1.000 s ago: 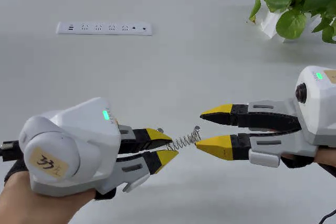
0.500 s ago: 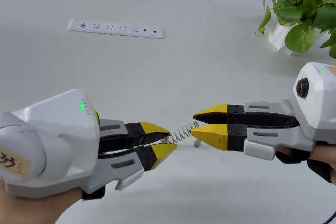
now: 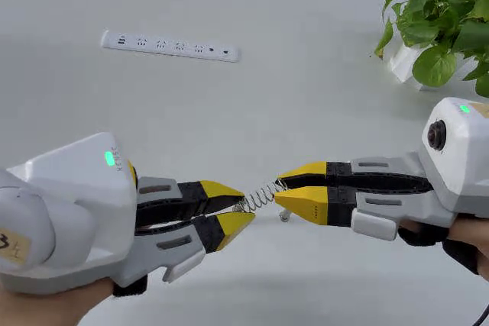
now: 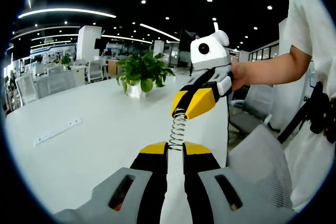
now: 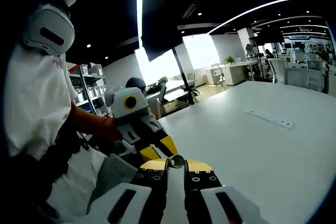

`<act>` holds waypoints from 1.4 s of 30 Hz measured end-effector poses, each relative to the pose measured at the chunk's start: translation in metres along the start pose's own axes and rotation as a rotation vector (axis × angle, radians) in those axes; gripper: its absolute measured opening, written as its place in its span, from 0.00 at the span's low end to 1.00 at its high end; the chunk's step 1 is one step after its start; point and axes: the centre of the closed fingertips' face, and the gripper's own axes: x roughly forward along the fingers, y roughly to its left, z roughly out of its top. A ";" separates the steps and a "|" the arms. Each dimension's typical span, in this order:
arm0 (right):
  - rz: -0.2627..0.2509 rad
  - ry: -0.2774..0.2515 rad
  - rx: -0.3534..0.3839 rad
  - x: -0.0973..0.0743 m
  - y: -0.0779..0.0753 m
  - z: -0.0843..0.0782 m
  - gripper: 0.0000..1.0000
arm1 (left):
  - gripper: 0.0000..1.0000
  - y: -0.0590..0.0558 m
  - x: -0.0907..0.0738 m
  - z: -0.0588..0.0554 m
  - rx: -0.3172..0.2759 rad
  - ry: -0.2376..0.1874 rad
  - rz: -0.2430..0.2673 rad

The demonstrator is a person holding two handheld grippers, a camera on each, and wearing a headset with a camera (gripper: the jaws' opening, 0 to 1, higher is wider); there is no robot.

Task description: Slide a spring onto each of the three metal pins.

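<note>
The right tongs (image 3: 278, 188), spread a second before, had closed on the right end of the spring (image 3: 260, 196). The left tongs (image 3: 246, 207) pinched its left end above the desk (image 3: 229, 112). It looked ready for threading.

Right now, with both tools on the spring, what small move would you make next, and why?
Probably ease the right tool toward the left tool, pushing the spring along: both look shut on its ends, and it spans the gap between them, so I judge it not fully seated.
</note>
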 end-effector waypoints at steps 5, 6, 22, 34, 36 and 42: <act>0.003 0.017 -0.023 0.001 0.001 0.001 0.07 | 0.07 -0.001 0.001 -0.001 0.001 0.003 -0.005; 0.003 0.021 -0.026 0.001 0.000 0.001 0.07 | 0.07 -0.001 0.001 -0.001 0.005 0.004 -0.005; 0.035 0.098 -0.114 0.010 0.007 0.002 0.07 | 0.07 -0.004 0.003 -0.008 0.014 0.026 -0.012; 0.067 0.158 -0.161 0.012 0.009 0.002 0.07 | 0.06 -0.006 0.004 -0.010 0.020 0.029 -0.021; 0.076 0.177 -0.167 0.012 0.010 0.001 0.07 | 0.06 -0.007 0.004 -0.010 0.023 0.028 -0.021; 0.110 0.258 -0.188 0.012 0.012 -0.005 0.12 | 0.06 -0.007 0.003 -0.009 0.013 0.012 -0.020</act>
